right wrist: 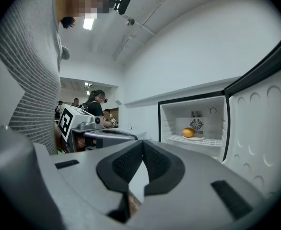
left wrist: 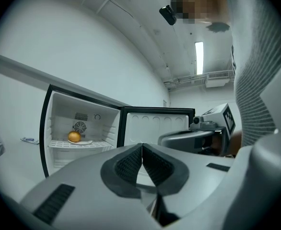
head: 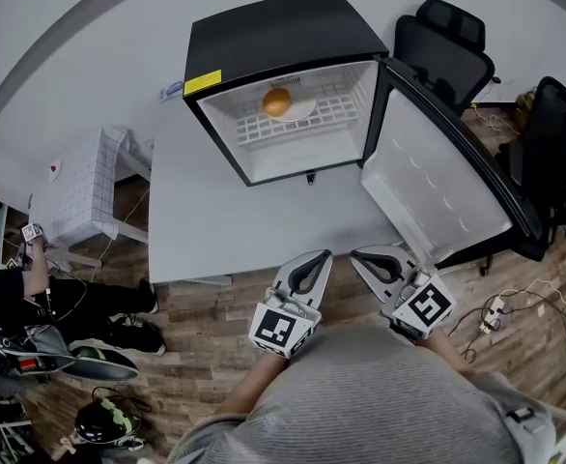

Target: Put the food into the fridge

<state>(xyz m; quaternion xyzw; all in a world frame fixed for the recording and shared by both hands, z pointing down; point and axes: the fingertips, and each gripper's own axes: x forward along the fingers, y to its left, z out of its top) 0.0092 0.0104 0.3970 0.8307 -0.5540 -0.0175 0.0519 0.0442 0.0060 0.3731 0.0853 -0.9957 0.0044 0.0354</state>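
Observation:
A small black fridge [head: 264, 27] stands on a white table [head: 206, 230] with its door [head: 438, 191] swung open to the right. On its wire shelf [head: 293, 114] an orange round food item [head: 276, 101] lies on a white plate [head: 297, 110]; the item also shows in the left gripper view [left wrist: 74, 136] and the right gripper view [right wrist: 188, 132]. My left gripper [head: 319, 256] and right gripper [head: 360, 254] hang side by side at the table's near edge, close to my body. Both are shut with nothing between the pads.
A black office chair [head: 447, 46] stands behind the open door. A white stool or side table [head: 85, 187] is at the left. Bags and gear [head: 61, 346] lie on the wooden floor at the lower left, cables [head: 500, 307] at the right. People stand far back in the right gripper view [right wrist: 95, 107].

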